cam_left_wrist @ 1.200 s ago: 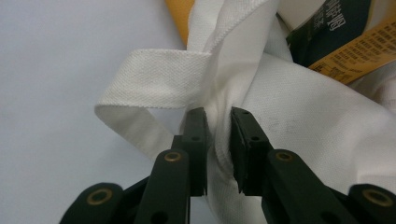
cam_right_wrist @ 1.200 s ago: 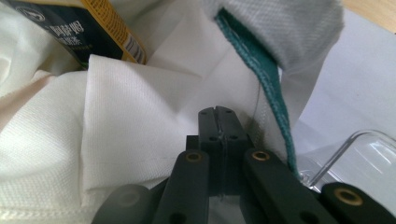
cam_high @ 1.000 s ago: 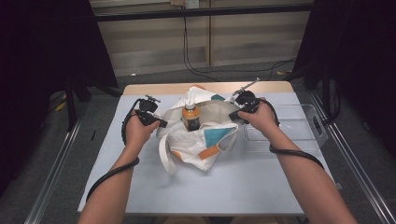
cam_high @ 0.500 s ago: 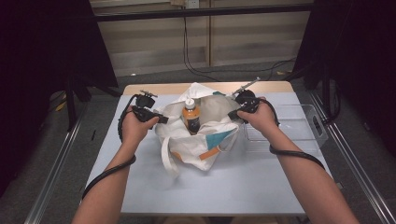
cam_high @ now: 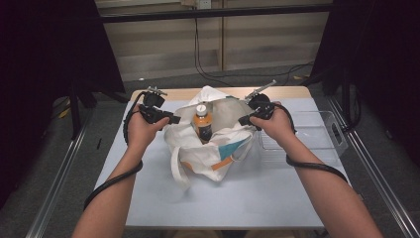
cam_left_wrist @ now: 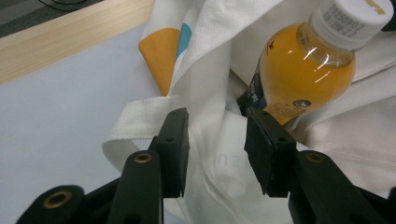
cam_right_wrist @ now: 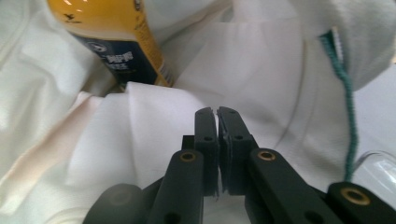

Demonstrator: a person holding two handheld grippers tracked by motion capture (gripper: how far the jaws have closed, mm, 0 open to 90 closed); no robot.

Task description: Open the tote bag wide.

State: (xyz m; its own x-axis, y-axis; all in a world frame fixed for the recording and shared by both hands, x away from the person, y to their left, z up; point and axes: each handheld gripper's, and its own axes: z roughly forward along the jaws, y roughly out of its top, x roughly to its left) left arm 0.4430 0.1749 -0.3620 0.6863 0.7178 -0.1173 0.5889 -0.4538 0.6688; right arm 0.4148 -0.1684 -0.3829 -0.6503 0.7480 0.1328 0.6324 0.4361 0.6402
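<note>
A clear tray (cam_high: pixel 317 136) lies just right of the white bag (cam_high: pixel 213 148) mid-table (cam_high: pixel 223 198), an orange bottle (cam_high: pixel 202 121) upright inside. The right hand-held gripper (cam_right_wrist: pixel 217 112) is pinched on bag cloth; the left hand-held gripper (cam_left_wrist: pixel 215 126), just opening, holds nothing.

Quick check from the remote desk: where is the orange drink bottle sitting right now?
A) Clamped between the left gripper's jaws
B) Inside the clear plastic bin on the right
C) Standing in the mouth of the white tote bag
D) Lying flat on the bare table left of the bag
C: the orange drink bottle stands upright in the open mouth of the white tote bag, cloth around its base, apart from the open left gripper.
</note>
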